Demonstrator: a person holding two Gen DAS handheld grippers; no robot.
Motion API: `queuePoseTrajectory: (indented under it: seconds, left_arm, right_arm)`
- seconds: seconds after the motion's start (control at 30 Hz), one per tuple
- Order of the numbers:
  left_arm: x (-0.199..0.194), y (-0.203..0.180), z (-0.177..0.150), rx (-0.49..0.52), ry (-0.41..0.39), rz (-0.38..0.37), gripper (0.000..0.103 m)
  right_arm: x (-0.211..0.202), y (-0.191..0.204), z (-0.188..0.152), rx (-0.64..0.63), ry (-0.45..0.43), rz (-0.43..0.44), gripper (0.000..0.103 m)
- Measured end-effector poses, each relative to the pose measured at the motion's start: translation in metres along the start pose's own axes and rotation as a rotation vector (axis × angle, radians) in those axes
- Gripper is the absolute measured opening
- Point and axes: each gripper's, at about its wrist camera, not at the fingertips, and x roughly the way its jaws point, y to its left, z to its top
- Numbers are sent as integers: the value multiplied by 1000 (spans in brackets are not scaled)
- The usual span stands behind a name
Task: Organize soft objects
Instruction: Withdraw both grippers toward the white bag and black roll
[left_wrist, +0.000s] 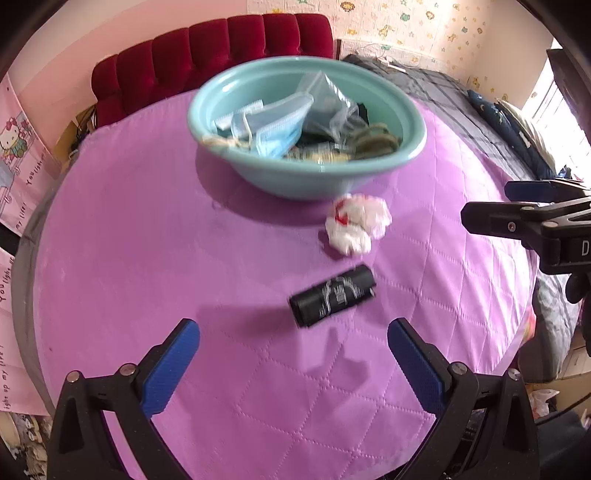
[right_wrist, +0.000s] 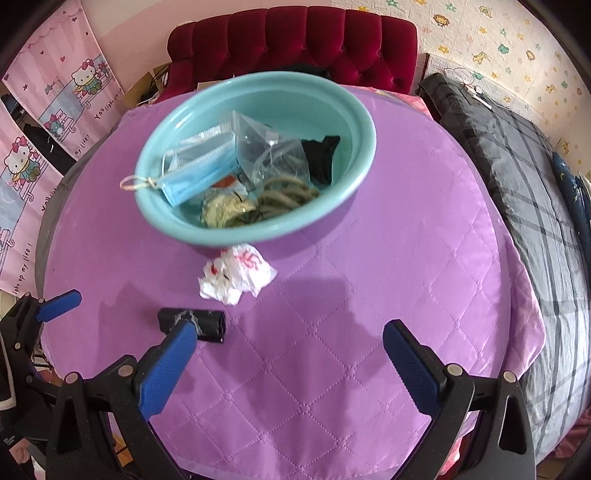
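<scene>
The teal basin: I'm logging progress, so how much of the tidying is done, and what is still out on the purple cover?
Done: the teal basin already holds a blue face mask, a clear bag, cord and dark cloth. In hand: nothing; the left gripper and right gripper are both open and empty. Left: the crumpled white bag and the black roll lie on the purple cover.

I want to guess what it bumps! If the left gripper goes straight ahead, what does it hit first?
Probably the black roll, lying just ahead of the open left gripper. The white wad and bowl sit farther on.
</scene>
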Motion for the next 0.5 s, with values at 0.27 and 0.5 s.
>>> queuePoseTrajectory:
  seconds: [0.27,0.5]
  left_arm:
    - [13,4,-17,-25,37,-20,103]
    - [16,11,-22,-50,49,-25,103]
  right_arm:
    - [20,-1,-19,-16,32,3,103]
    - [29,0,-20,-17,47,16,103]
